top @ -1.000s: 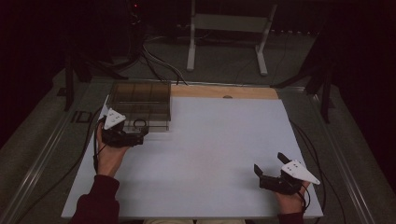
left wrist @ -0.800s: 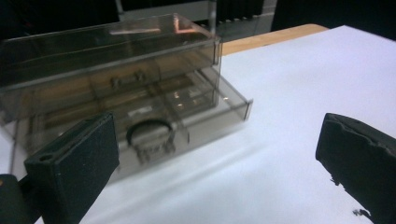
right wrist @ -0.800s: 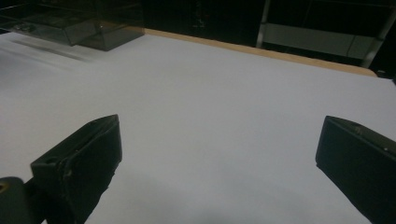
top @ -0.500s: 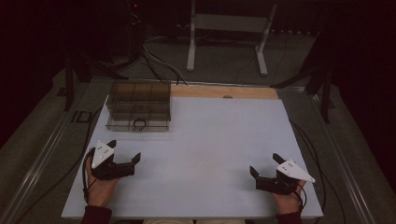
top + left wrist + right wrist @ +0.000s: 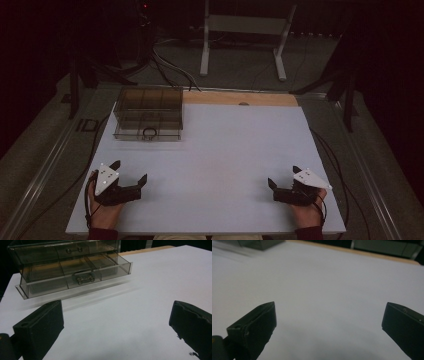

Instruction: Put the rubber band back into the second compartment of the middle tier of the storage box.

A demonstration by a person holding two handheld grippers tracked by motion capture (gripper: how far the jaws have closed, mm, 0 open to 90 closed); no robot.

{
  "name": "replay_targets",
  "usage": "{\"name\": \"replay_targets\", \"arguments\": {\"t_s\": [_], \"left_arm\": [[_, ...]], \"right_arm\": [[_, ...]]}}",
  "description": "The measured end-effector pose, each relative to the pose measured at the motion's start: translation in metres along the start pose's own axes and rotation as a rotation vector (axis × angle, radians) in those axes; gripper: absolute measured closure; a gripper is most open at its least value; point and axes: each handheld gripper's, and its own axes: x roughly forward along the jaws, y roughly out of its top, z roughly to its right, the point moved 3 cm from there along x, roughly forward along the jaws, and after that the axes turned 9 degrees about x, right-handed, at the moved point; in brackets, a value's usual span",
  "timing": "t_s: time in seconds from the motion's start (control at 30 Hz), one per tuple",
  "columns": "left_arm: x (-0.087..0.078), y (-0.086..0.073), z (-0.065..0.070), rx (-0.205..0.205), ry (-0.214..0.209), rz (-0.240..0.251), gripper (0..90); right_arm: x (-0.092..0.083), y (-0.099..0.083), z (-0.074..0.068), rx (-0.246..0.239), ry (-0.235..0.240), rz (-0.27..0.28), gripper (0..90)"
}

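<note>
Having pulled back from the drawer box [image 5: 148, 116] a second ago, the left gripper [image 5: 131, 176] now rests at the near left of the white desk [image 5: 230, 150], well apart from it, fingers spread and empty. The right gripper [image 5: 284, 183] sits at the near right, fingers likewise released. Beyond the desk lie a dim floor with cables and a metal stand [image 5: 245, 30]. At the far left, the box's long axis runs left-right, its lower drawer [image 5: 75, 277] pulled out toward the near edge.
</note>
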Motion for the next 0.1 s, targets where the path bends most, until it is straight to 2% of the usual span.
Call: {"name": "replay_targets", "arguments": {"t_s": [0.03, 0.07, 0.1], "left_arm": [[0.0011, 0.0000, 0.0003, -0.001, 0.000, -0.003, 0.3], [0.0023, 0.0002, 0.0006, -0.006, -0.001, -0.006, 0.3], [0.0037, 0.0002, 0.0008, -0.010, 0.000, -0.009, 0.3]], "right_arm": [[0.0032, -0.0026, 0.0013, 0.001, -0.005, -0.035, 0.0], [0.0032, -0.0026, 0.0013, 0.001, -0.005, -0.035, 0.0], [0.0070, -0.0055, 0.0026, 0.002, -0.008, -0.066, 0.0]]}}
